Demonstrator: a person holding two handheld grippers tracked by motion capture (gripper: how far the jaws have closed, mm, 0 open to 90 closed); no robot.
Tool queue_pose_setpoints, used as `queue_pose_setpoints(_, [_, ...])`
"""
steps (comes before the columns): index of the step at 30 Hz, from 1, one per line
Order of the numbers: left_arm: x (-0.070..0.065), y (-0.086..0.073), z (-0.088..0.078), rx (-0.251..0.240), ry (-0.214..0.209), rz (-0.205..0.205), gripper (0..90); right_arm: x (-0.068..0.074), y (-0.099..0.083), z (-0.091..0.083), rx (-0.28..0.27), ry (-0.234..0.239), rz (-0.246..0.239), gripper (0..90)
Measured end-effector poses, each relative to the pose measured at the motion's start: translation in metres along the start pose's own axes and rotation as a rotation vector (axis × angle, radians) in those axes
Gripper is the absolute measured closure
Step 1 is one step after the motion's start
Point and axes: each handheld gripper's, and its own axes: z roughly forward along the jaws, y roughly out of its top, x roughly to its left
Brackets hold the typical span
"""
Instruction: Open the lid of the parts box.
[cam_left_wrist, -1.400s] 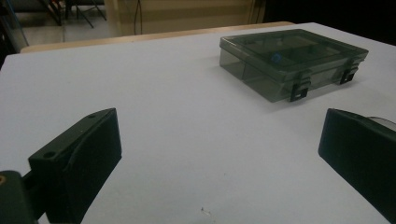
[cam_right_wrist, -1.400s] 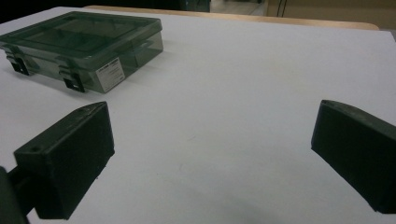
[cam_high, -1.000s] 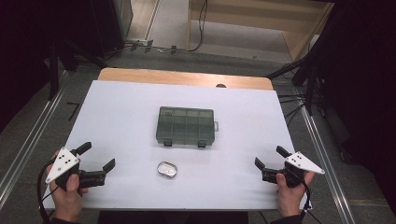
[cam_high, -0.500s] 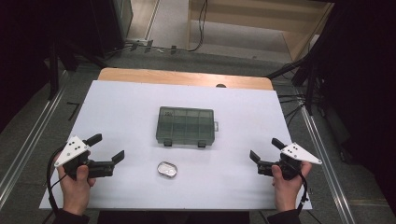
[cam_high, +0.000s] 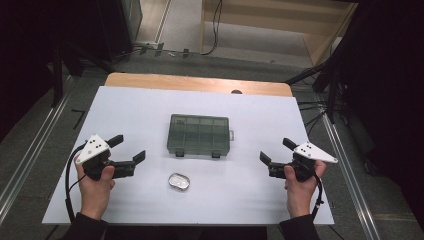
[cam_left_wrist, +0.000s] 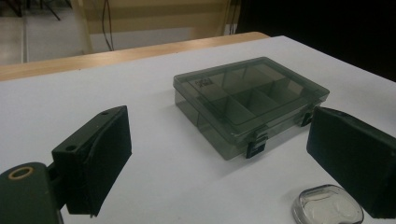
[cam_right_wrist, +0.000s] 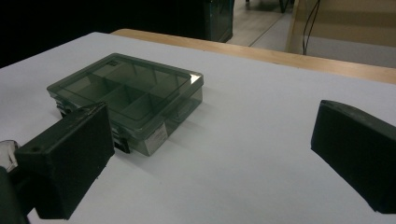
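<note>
1. There's a smoky grey see-through plastic compartment box (cam_high: 198, 135) sitting in the middle of the white tabletop (cam_high: 140, 110), lid down, with its two dark latches facing the person.
2. Just in front of it, closer to the person, is a small clear oval plastic container (cam_high: 179, 181). It isn't touching the box.
3. The left tongs (cam_high: 129, 154) are off to the left of the box, pointed roughly toward it. The jaws are wide apart with nothing between them, though they've just been closing in a little.
4. The right tongs (cam_high: 273, 152) are on the other side, to the right of the box, also aimed inward with jaws spread and nothing in them.
5. Both tongs are well clear of the box and the oval container, which sit between the two.
</note>
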Motion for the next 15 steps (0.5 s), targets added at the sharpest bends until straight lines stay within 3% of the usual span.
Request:
queue_pose_setpoints(5, [-0.001,0.004,0.008,0.001,-0.019,-0.003,6.1,0.002,0.006,0.007,0.006,0.016,0.008,1.8])
queue_pose_setpoints(7, [-0.001,0.004,0.009,-0.001,-0.019,-0.012,11.1,0.003,0.007,0.009,0.009,0.011,0.006,4.3])
queue_pose_setpoints(10, [0.001,0.006,0.018,0.013,-0.03,-0.028,13.0,0.006,0.013,0.017,0.024,0.051,-0.006,11.9])
queue_pose_setpoints(15, [0.002,0.008,0.025,0.023,-0.02,-0.045,18.7,0.01,0.018,0.024,0.021,0.051,-0.019,13.5])
